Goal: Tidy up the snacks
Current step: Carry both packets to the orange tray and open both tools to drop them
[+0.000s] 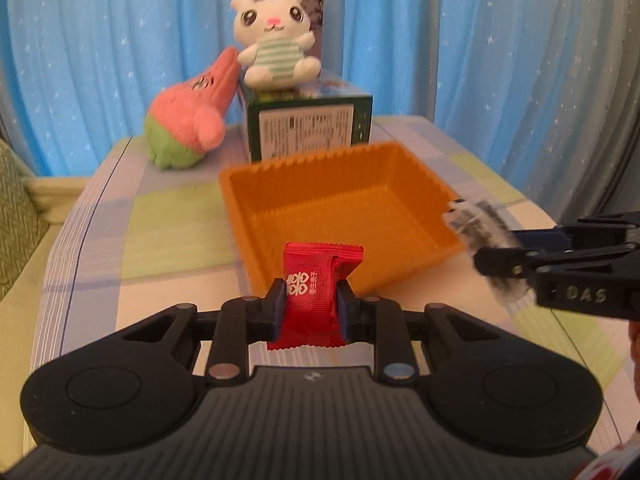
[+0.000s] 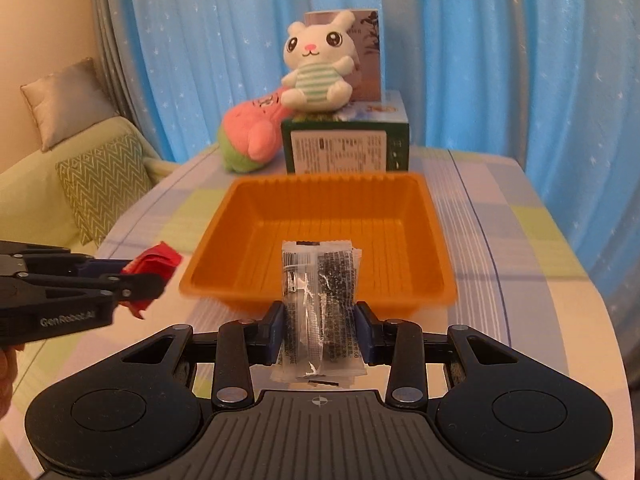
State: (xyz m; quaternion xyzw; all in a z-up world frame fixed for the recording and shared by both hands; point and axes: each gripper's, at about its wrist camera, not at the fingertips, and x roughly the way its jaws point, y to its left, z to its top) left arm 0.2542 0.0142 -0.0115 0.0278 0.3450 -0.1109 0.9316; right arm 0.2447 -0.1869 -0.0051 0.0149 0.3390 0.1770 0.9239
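An empty orange tray (image 1: 340, 204) sits on the table in front of both grippers; it also shows in the right wrist view (image 2: 400, 216). My left gripper (image 1: 311, 300) is shut on a red snack packet (image 1: 316, 280), held just short of the tray's near edge. It shows at the left of the right wrist view (image 2: 148, 280) with the red packet (image 2: 154, 260). My right gripper (image 2: 320, 320) is shut on a clear and black snack packet (image 2: 320, 292), also at the tray's near edge. It shows at the right of the left wrist view (image 1: 492, 248), by the tray's right corner.
A green box (image 2: 344, 148) stands behind the tray with a white bunny plush (image 2: 316, 68) on top. A pink and green plush (image 2: 252, 140) leans against it. A checked cloth (image 2: 520, 240) covers the table. A sofa with cushions (image 2: 100, 176) is at the left, blue curtains behind.
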